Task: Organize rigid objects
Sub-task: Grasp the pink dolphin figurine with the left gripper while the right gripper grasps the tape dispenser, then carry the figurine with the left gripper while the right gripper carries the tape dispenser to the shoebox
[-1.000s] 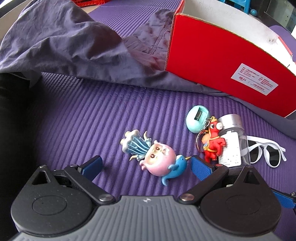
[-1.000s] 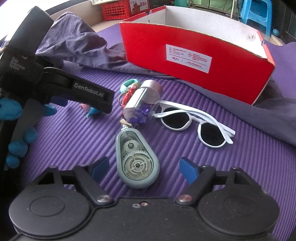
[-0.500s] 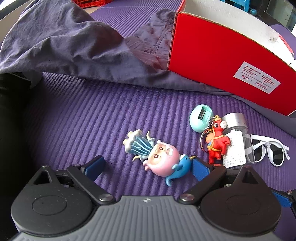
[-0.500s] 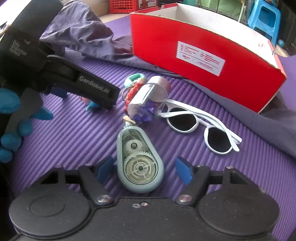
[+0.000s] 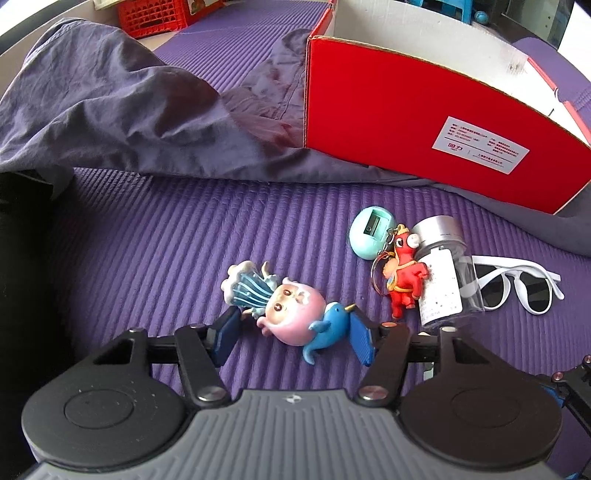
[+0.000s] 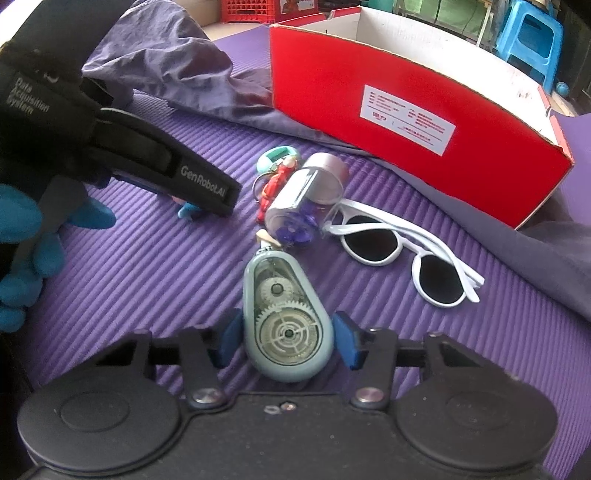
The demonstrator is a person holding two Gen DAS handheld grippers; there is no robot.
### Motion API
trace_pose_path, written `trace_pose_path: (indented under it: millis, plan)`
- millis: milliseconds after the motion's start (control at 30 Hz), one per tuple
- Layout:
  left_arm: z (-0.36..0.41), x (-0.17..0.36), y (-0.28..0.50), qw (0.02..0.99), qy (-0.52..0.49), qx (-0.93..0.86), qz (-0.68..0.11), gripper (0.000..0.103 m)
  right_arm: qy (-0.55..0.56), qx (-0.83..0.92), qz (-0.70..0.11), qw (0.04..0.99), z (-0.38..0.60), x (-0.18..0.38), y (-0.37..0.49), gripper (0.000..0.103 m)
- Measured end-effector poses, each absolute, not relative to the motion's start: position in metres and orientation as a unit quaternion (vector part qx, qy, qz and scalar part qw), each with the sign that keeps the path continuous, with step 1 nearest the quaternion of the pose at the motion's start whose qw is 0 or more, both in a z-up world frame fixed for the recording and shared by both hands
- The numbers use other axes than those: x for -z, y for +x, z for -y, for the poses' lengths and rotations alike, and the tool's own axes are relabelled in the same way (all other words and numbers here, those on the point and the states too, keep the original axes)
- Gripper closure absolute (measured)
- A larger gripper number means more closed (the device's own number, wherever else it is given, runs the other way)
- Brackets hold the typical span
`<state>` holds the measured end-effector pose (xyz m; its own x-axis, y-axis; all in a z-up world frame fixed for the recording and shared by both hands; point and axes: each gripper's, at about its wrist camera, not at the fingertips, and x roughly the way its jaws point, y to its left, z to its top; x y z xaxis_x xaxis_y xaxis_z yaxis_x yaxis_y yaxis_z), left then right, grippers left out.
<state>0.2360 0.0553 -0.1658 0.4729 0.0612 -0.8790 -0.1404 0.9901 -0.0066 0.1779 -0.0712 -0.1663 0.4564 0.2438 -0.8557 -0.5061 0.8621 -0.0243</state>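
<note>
A pink cartoon figurine with a blue narwhal [image 5: 291, 315] lies on the purple mat. My left gripper [image 5: 293, 338] has closed around it, its blue pads touching both sides. A grey-blue correction tape dispenser [image 6: 286, 325] lies on the mat, and my right gripper [image 6: 286, 339] is closed on it at its wide end. A red horse keychain [image 5: 404, 278], a mint egg-shaped sharpener [image 5: 371, 232], a clear jar with a silver lid [image 5: 445, 273] and white sunglasses [image 6: 402, 254] lie in a cluster. A red box [image 5: 424, 129] stands open behind them.
A crumpled grey-purple cloth [image 5: 122, 114] lies at the back left and runs under the red box. A red crate [image 5: 155, 18] stands beyond the mat. A blue stool [image 6: 528, 37] stands behind the box. The left gripper's body [image 6: 147, 158] fills the right wrist view's left side.
Both grippers moved forward and closed: the left jaws narrowed onto the pink figurine, the right jaws onto the tape dispenser. The objects have not shifted on the mat.
</note>
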Motion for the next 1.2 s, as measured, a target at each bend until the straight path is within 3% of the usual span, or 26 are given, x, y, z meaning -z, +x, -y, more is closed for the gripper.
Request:
trace_pose_path:
  millis: [533, 1200]
  plan:
    - [-0.053, 0.149, 0.216, 0.851, -0.05, -0.051, -0.52, 0.042, -0.05, -0.207, -0.481, 0.851, 0.091, 0.144, 0.168, 0.052]
    - [-0.025, 0.077, 0.186, 0.881, -0.032, 0.006, -0.471, 0.042, -0.012, -0.178, -0.423, 0.889, 0.125, 0.078, 0.147, 0.052]
